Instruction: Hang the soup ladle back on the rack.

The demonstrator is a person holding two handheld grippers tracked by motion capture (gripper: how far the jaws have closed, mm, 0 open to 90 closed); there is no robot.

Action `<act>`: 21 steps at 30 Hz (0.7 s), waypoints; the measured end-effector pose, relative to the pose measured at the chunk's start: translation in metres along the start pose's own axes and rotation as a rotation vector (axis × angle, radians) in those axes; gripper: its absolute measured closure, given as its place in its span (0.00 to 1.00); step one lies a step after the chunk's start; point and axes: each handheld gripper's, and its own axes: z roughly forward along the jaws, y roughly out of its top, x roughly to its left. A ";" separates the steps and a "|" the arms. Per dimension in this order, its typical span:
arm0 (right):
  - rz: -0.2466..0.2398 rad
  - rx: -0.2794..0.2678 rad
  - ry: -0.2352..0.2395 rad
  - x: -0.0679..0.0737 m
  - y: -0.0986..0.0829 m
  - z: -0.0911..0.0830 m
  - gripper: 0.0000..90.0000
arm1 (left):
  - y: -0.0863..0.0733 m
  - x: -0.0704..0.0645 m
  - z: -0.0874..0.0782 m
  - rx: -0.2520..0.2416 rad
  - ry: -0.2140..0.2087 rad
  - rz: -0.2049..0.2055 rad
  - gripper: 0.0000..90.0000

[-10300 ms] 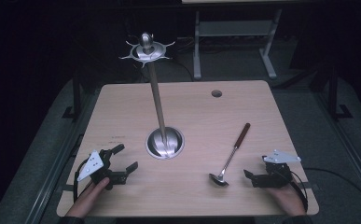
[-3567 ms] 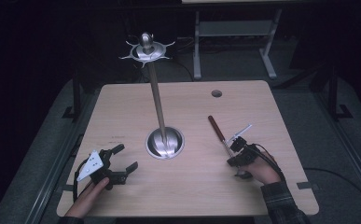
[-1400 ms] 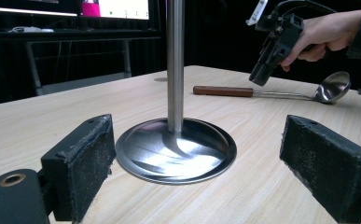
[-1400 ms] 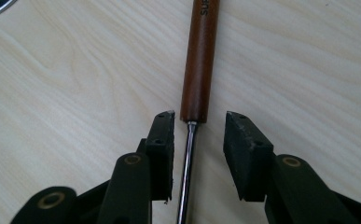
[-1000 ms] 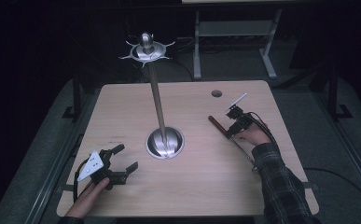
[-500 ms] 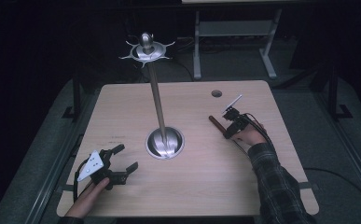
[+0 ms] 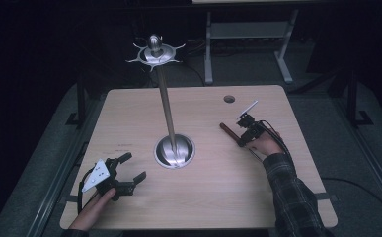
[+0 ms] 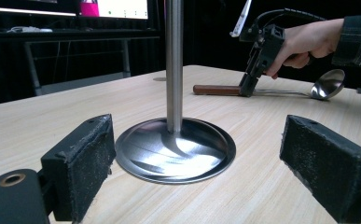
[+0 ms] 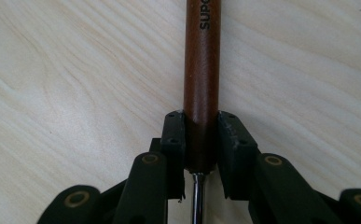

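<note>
Clamping the ladle's wooden handle [image 9: 201,88], the right hand-held gripper [image 9: 201,140]; left hand-held gripper [image 7: 128,169] spread wide.

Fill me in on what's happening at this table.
A person works at a wooden table with a gripper in each hand. The right gripper is shut on the brown wooden handle of a ladle, which lies on the table right of a tall steel stand. The left gripper rests open near the front left corner, pointed at the stand's round base and holding nothing.
</note>
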 end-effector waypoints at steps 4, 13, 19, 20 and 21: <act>0.005 -0.036 0.002 0.000 -0.003 -0.008 0.82 | 0.000 0.000 0.000 0.000 0.000 0.001 0.11; 0.033 -0.171 0.019 0.000 -0.018 -0.032 0.82 | 0.000 0.000 0.000 0.000 0.001 0.002 0.11; 0.038 -0.256 0.026 0.002 -0.033 -0.046 0.82 | 0.000 0.000 0.000 0.001 0.004 0.000 0.11; 0.038 -0.270 0.023 0.004 -0.034 -0.049 0.82 | 0.000 0.000 0.000 0.001 0.004 -0.001 0.11; 0.033 -0.284 0.020 0.005 -0.036 -0.052 0.82 | 0.000 0.000 0.000 0.001 0.005 -0.002 0.11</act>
